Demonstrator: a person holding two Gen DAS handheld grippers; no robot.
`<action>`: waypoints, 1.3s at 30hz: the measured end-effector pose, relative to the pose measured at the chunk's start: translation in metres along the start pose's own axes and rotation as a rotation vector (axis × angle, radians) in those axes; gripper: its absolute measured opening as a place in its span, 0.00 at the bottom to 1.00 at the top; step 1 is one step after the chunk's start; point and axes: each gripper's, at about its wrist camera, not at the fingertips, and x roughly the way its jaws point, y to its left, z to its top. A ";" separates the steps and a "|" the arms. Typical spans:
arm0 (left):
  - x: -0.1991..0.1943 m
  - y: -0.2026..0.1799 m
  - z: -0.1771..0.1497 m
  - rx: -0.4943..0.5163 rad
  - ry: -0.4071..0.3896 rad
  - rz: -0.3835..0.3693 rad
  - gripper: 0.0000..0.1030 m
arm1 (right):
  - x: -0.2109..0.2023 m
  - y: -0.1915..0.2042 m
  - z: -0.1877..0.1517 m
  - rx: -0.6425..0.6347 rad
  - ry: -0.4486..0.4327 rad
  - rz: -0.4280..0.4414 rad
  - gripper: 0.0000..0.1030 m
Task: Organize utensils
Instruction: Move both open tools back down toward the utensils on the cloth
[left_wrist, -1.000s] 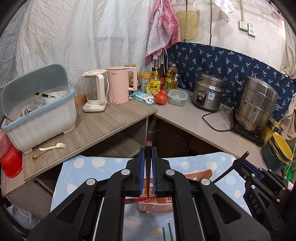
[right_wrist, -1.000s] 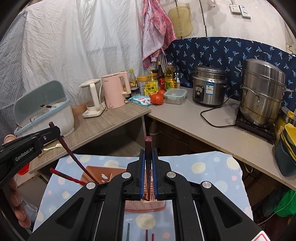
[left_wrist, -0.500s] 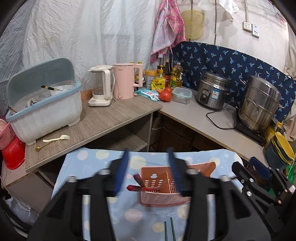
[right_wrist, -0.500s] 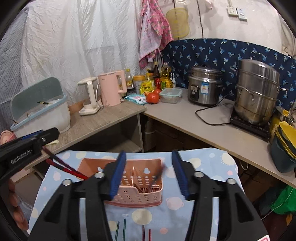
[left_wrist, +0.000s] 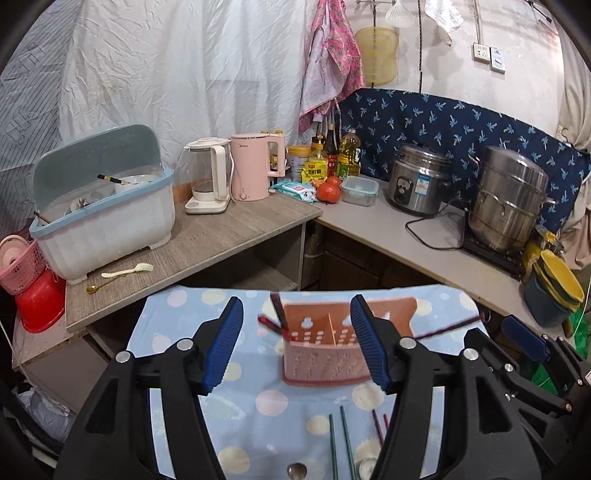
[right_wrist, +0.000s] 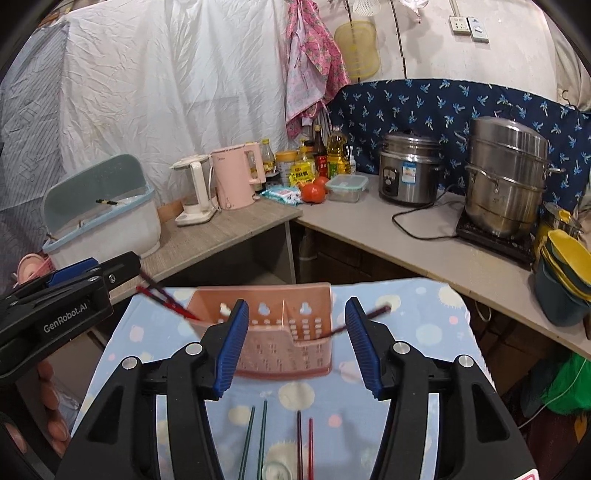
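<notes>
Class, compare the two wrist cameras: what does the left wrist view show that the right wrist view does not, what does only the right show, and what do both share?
Only the left wrist view shows the cream fork and gold spoon on the wooden counter, and the red bowl.

Only the right wrist view shows fingers gripping the other tool.

Both show the pink basket on the spotted cloth, green chopsticks and red chopsticks lying before it, and open tongs.

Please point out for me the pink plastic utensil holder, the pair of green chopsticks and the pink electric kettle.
Pink plastic utensil holder (right_wrist: 280, 347): right wrist view, perforated front wall.
Pair of green chopsticks (right_wrist: 255, 435): right wrist view, between the two shafts' middles, on the cloth.
Pink electric kettle (left_wrist: 248, 166): left wrist view, middle of its body.
</notes>
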 end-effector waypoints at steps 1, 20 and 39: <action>-0.003 0.000 -0.007 0.007 0.005 0.006 0.56 | -0.003 0.000 -0.007 0.001 0.008 0.002 0.51; -0.031 0.016 -0.129 -0.010 0.171 0.023 0.55 | -0.047 -0.011 -0.129 0.004 0.166 -0.033 0.51; -0.034 0.032 -0.255 0.012 0.335 0.052 0.52 | -0.042 -0.015 -0.242 0.025 0.373 -0.058 0.45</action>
